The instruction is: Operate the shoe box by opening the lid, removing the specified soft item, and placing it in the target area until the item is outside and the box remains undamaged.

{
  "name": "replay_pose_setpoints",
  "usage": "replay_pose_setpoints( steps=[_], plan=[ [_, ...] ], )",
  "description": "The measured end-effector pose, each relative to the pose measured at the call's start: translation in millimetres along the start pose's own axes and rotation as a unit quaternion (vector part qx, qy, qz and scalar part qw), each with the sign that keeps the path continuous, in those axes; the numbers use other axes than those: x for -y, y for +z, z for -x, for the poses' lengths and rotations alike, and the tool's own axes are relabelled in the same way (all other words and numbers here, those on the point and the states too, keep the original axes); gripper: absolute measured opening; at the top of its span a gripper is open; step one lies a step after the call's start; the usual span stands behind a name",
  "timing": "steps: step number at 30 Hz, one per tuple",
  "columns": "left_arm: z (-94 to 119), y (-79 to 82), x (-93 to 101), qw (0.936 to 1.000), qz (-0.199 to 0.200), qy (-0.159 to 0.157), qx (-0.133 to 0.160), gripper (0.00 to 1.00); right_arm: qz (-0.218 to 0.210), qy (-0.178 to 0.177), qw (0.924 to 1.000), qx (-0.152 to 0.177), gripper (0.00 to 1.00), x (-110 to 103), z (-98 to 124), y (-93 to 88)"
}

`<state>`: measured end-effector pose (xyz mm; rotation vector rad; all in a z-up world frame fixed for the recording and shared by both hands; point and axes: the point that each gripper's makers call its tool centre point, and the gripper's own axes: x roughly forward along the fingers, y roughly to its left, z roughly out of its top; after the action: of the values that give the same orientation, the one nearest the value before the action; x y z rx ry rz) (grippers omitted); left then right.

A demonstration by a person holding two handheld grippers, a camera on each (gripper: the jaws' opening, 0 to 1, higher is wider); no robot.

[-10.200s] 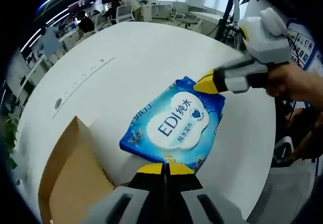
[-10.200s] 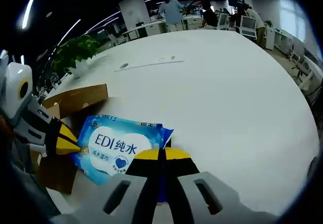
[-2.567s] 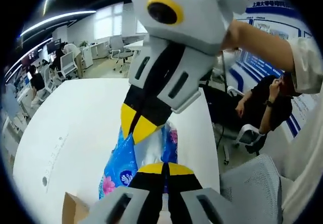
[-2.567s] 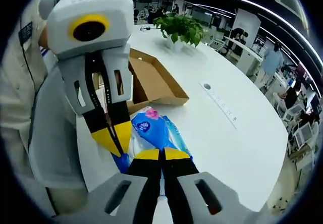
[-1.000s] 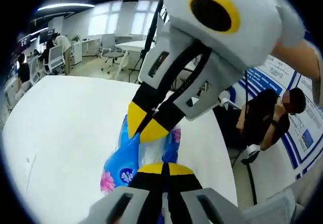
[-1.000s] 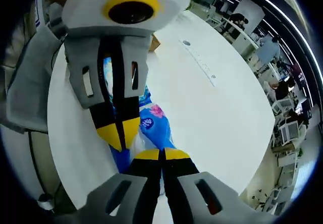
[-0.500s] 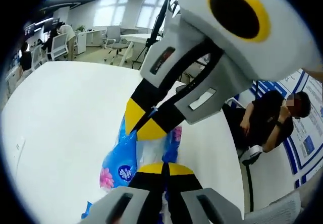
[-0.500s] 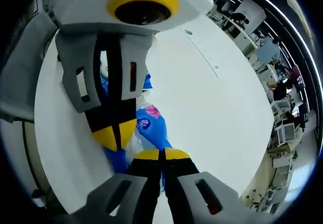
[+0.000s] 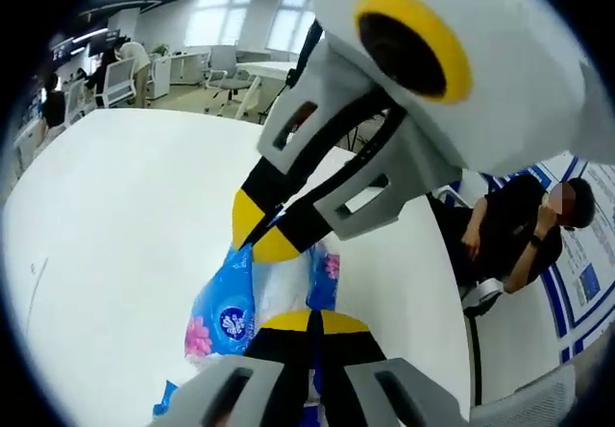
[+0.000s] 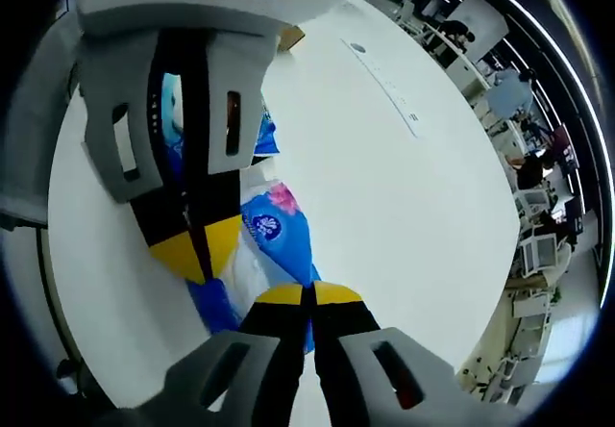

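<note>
A soft blue tissue pack with a pink flower print hangs over the white round table, pinched from both ends. My left gripper is shut on its near edge. My right gripper comes down from the upper right and is shut on the far edge. In the right gripper view the same tissue pack runs from my right gripper up to the left gripper. A corner of the brown shoe box peeks out past the left gripper's body.
A blue wet-wipes pack lies on the table behind the left gripper. A seated person in black is beyond the table's edge on the right. Office desks and chairs stand far off.
Both grippers have stayed shut on the tissue pack and drawn closer together. The opposite gripper looms larger in each view, and the wet-wipes pack has come into sight behind the left gripper.
</note>
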<state>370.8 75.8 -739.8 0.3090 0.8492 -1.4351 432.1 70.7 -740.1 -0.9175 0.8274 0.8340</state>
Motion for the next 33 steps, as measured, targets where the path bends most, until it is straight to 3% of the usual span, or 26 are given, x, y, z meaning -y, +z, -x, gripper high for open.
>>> replay_pose_setpoints(
  steps=[9,13,16,18,23,28,33],
  plan=[
    [6.6,-0.3,4.5,0.9999,-0.005,0.009,-0.007,0.05,-0.001,0.003,1.0,-0.001,0.01,-4.3,11.1,0.5],
    [12.8,9.7,7.7,0.9997,-0.005,0.014,0.018,0.1,-0.001,-0.002,1.0,0.001,0.03,-4.5,19.7,4.0],
    [15.7,12.0,8.2,0.9995,-0.013,0.022,0.018,0.11,-0.002,-0.012,0.9999,0.005,0.06,-2.6,27.7,7.5],
    [20.7,13.5,8.1,0.9989,-0.03,0.032,0.017,0.11,-0.005,-0.015,0.9998,0.007,0.06,-1.7,33.5,9.0],
    [37.5,19.6,13.0,0.9987,-0.02,0.031,0.035,0.18,-0.018,-0.024,0.9995,0.009,0.12,-1.5,47.1,12.5],
    [59.1,13.8,12.6,0.9976,-0.032,0.055,0.028,0.23,-0.04,-0.035,0.9984,0.018,0.16,-2.5,61.0,19.5],
    [82.1,11.8,13.0,0.9969,-0.014,0.063,0.045,0.3,-0.065,-0.045,0.9963,0.032,0.24,-5.7,73.2,28.9]
  ],
)
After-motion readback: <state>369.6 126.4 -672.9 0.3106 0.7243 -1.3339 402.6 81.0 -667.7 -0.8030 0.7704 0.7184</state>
